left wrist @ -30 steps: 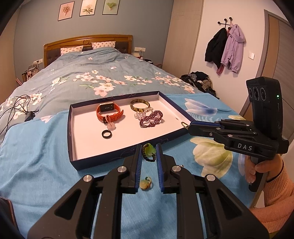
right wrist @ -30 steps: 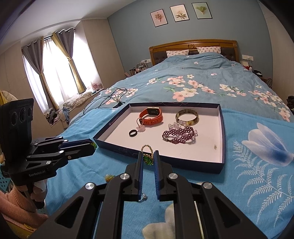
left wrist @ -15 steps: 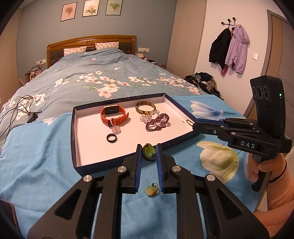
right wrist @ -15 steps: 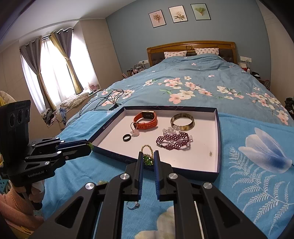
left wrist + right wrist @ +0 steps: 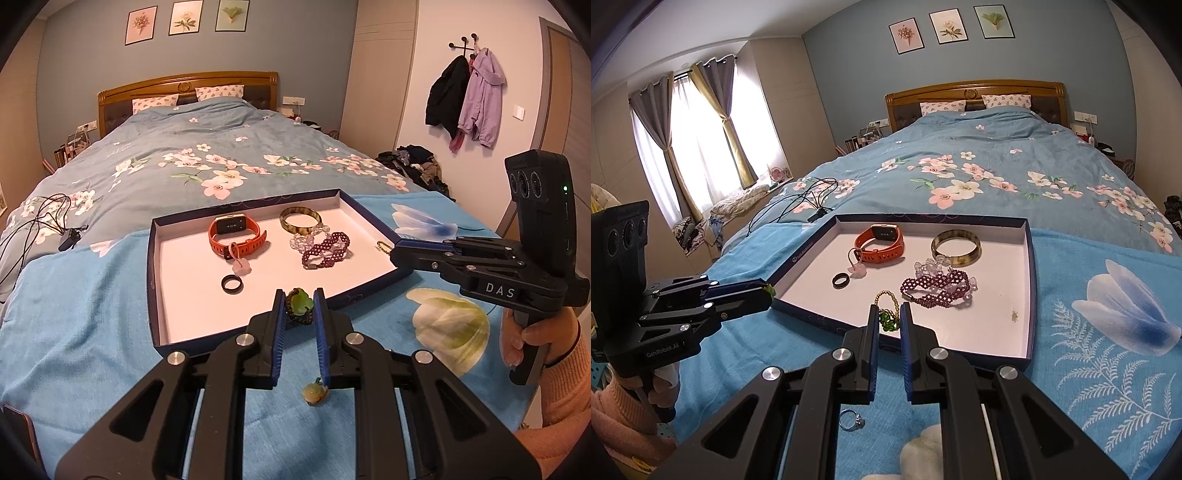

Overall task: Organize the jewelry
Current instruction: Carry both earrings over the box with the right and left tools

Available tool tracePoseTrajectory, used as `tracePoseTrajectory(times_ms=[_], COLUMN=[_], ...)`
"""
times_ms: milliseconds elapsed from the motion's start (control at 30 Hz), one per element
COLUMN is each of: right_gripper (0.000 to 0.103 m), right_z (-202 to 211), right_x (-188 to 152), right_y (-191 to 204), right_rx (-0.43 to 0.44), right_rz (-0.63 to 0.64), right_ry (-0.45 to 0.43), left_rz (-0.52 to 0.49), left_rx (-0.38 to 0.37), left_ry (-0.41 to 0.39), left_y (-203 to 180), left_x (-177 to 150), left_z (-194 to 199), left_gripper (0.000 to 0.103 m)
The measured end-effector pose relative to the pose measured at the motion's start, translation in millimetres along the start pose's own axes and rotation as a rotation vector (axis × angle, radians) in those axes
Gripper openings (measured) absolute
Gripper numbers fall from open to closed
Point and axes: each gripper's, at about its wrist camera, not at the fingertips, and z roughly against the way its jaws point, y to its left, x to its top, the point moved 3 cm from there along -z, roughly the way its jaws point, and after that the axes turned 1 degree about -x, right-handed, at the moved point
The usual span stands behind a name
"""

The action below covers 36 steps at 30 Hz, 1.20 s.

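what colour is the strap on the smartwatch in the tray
Orange strap on the rectangular-faced smartwatch; it shows best in the left wrist view.

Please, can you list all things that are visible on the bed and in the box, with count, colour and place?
tray box: 1, dark blue, white inside, on blue blanket
smartwatch: 1, orange, in box
bangle: 1, amber-brown, in box
beaded bracelet: 1, dark red, in box
ring: 1, black, in box
silver ring: 1, on blanket
green bead bracelet: 1, in left gripper
gold-green chain: 1, in right gripper
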Motion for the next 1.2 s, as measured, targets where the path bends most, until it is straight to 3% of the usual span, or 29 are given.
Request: tracePoseTrajectory(times_ms=[1200], right_gripper=[0.009], right_z=[-41], right_x=[16], right_y=[-17], right_rx=[-0.045], right_rz=[0.016], right_ry=[0.070], left_rz=[0.020], left_rx=[0.053], left_ry=[0.047], left_y=[24], left_x=[14], left_z=[-47], left_gripper=[0.015])
